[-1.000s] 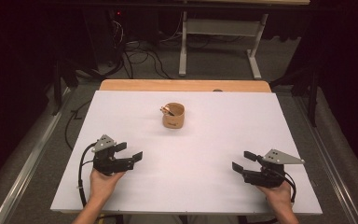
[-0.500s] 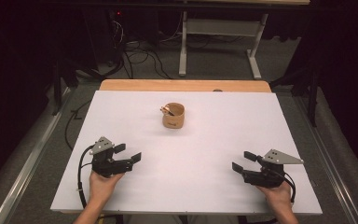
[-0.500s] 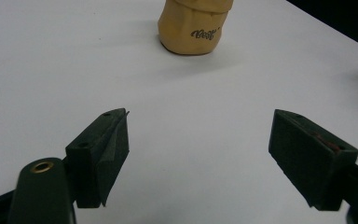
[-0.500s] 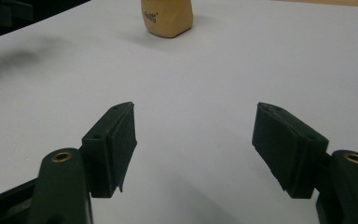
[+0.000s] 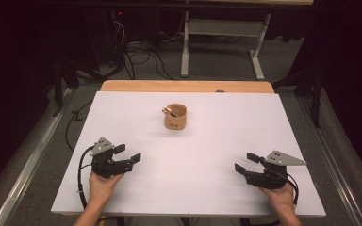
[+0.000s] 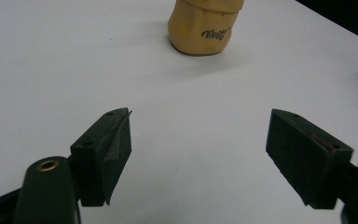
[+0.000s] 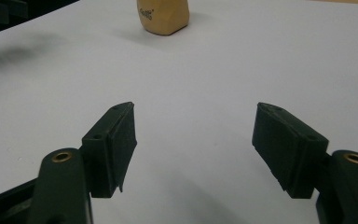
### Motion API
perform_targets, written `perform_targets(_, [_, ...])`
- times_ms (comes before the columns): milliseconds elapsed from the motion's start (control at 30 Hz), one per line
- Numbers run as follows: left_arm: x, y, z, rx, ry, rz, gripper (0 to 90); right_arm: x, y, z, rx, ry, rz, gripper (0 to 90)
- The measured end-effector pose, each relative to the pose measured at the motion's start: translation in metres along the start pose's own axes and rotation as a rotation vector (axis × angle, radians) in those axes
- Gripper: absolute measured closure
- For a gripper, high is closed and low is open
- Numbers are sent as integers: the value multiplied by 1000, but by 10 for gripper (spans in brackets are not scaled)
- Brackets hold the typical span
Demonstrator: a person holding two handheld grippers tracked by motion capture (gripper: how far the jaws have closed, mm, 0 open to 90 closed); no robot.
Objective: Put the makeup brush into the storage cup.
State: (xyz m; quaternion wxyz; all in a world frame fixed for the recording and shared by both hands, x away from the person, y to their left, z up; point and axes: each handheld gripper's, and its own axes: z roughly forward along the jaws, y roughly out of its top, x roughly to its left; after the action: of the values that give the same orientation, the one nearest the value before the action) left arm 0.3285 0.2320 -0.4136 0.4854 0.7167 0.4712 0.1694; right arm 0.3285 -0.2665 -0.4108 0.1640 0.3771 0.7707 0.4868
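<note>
We're low over the white table [image 5: 193, 141] w/ both tools. Left gripper [image 5: 128, 155] at the near-left, jaws spread wide, nothing between them. Right gripper [image 5: 246, 163] near-right, jaws also wide apart and empty. The tan cup [image 5: 175, 117] stands upright toward the table's far middle, well apart from both; we see something thin poking out at its rim, too small to tell. From the left gripper view the cup [image 6: 205, 25] sits ahead, dark lettering on its side.

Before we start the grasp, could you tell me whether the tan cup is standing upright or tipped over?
Upright: the tan cup stands on its base on the white table, mouth upward, with something thin leaning inside.
</note>
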Motion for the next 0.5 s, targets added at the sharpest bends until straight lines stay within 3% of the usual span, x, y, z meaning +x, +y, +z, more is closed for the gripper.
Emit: perform_targets(500, [-2, -1, 2, 6, -15, 6, 228, 0, 0, 0, -1, -1, -4, 322])
